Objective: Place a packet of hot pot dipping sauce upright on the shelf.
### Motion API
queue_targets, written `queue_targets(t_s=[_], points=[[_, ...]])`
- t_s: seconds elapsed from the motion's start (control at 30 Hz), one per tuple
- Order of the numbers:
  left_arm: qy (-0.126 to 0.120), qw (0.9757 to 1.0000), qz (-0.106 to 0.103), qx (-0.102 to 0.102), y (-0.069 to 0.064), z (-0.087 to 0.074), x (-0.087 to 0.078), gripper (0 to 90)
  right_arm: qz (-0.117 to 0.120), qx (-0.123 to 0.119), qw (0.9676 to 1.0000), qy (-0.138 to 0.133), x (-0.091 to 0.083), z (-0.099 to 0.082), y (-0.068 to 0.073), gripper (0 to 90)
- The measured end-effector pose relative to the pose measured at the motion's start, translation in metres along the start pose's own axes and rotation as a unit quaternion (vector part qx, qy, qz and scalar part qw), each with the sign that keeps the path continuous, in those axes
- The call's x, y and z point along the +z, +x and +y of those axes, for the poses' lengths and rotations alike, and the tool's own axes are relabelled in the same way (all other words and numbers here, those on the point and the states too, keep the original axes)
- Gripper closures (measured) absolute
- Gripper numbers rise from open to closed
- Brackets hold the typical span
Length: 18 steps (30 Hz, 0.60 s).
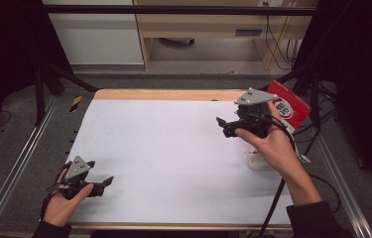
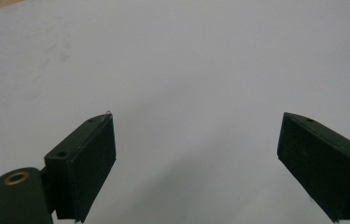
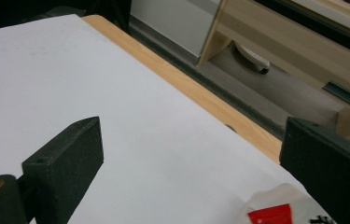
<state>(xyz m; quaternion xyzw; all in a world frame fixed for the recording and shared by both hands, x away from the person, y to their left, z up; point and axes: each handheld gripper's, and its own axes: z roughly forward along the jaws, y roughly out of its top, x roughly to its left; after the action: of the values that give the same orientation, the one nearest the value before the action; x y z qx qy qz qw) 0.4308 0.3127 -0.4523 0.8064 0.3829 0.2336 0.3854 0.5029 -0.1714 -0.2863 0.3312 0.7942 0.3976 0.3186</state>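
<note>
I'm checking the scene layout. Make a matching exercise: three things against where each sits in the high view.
Things:
1. left tool
2. right tool
3. red packet

Places:
A. far right corner of the table, partly behind a hand
B. near left corner, jaws apart over white paper
C. right side, raised, jaws apart, pointing left

Pairs: 1-B, 2-C, 3-A

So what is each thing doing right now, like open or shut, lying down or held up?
left gripper: open, jaws wide apart, nothing between them, low over the white sheet.
right gripper: open, jaws wide apart, holding nothing, raised above the table's far right part.
red and white packet: lying at the table's right edge, untouched.
clear plastic piece: lying on the sheet under the right hand; too blurred to tell more.
white sheet: spread flat.
</note>
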Motion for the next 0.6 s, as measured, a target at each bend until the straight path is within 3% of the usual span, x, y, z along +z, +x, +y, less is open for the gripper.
queue_targets(t_s=[0.2,0.3,0.6], points=[[0.001,1.0,0.002,0.002,0.0,0.0,0.0,11.3,0.023,0.008,0.9997,0.005,0.009,-0.014,0.025,7.5],[0.002,1.0,0.002,0.004,0.0,0.0,0.0,11.3,0.023,0.003,0.9997,0.009,0.012,-0.022,0.035,8.2],[0.004,1.0,0.003,0.006,-0.001,0.0,0.001,11.2,0.04,0.02,0.9989,0.014,0.015,-0.051,0.06,7.8]])
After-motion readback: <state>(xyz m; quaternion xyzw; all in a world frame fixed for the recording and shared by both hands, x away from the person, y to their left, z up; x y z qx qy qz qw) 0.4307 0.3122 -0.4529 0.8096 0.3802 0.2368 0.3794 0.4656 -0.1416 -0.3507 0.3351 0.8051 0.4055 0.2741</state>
